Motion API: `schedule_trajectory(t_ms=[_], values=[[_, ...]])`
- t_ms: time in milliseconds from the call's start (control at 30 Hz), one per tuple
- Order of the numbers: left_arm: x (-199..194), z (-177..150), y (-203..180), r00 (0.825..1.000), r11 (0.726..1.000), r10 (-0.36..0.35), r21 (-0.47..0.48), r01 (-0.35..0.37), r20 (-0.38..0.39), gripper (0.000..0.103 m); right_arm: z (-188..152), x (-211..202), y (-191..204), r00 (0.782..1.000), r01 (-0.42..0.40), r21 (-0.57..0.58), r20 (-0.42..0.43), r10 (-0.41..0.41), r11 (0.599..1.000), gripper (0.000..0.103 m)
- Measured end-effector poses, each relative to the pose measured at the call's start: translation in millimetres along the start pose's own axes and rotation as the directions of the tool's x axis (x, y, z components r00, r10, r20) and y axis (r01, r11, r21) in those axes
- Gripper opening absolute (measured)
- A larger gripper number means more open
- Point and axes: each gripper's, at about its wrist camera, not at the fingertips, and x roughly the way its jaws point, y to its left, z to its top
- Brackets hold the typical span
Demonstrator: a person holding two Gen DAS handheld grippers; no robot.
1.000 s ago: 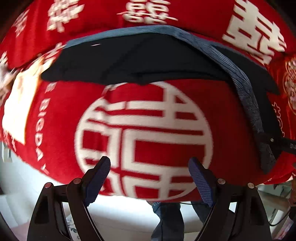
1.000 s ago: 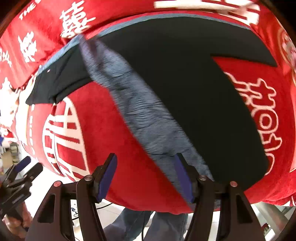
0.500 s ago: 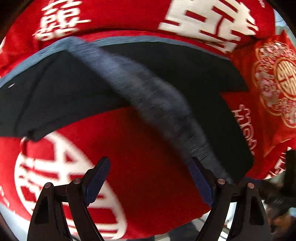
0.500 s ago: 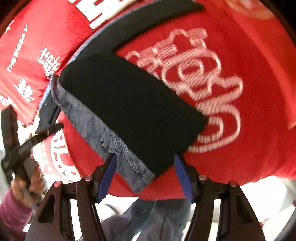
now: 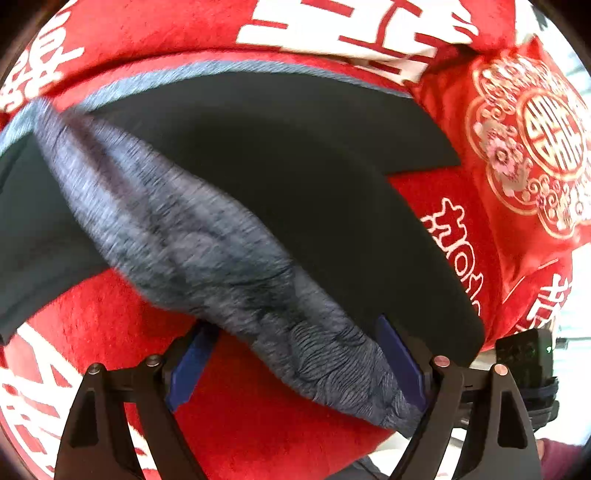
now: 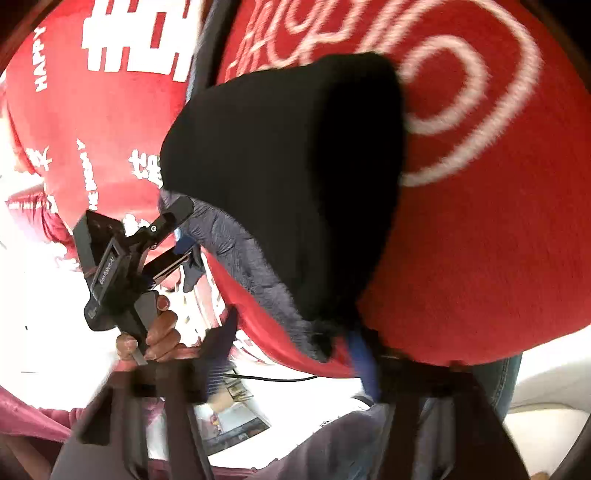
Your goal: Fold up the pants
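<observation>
Black pants (image 5: 314,177) with a grey-blue ribbed waistband (image 5: 229,266) lie flat on a red blanket (image 5: 258,424). My left gripper (image 5: 295,363) straddles the near end of the waistband. Its jaws are closing slightly, and the band lies between the pads without being pinched. In the blurred right wrist view, my right gripper (image 6: 290,350) sits at the pants' near corner (image 6: 317,339). Its jaws are closing, with the waistband corner next to the right pad (image 6: 360,354) and a gap still showing. The left gripper (image 6: 186,232) appears there too, held by a hand (image 6: 159,325) at the waistband's other end.
The red blanket with white characters (image 5: 354,26) covers the whole surface. A red pillow with gold ornament (image 5: 535,140) lies at the right. The blanket's near edge drops to a white floor (image 6: 554,387), where a person's jeans (image 6: 506,384) and a cable (image 6: 273,378) show.
Both grippers have come down and closer to the waistband's near end. The left view swung right along the pants. The right gripper rolled, and the pants' corner now lies between its fingers.
</observation>
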Motion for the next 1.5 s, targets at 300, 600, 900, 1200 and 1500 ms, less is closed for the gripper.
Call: schedule_trajectory(t_ms=[300, 600, 900, 1200, 1500], values=[[-45, 37, -30, 0.995, 0.999, 0.017, 0.044, -0.021, 0.101, 0.068, 37, -44, 95, 0.995, 0.041, -0.244, 0.097, -0.018, 0.969, 0.015], [-115, 109, -15, 0.931, 0.976, 0.205, 0.007, -0.217, 0.303, 0.084, 172, -93, 180, 0.958, 0.166, -0.368, 0.282, -0.061, 0.915, 0.015], [-63, 117, 30, 0.887, 0.909, 0.416, -0.078, -0.409, 0.203, 0.084, 248, -69, 189, 0.802, 0.583, -0.377, 0.407, -0.437, 0.720, 0.072], [-26, 96, 80, 0.877, 0.872, 0.474, -0.180, -0.455, 0.079, 0.084, 195, -73, 135, 0.727, 0.671, -0.243, 0.403, -0.557, 0.700, 0.066], [-11, 85, 91, 0.881, 0.868, 0.471, -0.198, -0.455, 0.039, 0.085, 213, -74, 111, 0.757, 0.637, -0.218, 0.357, -0.547, 0.739, 0.014]])
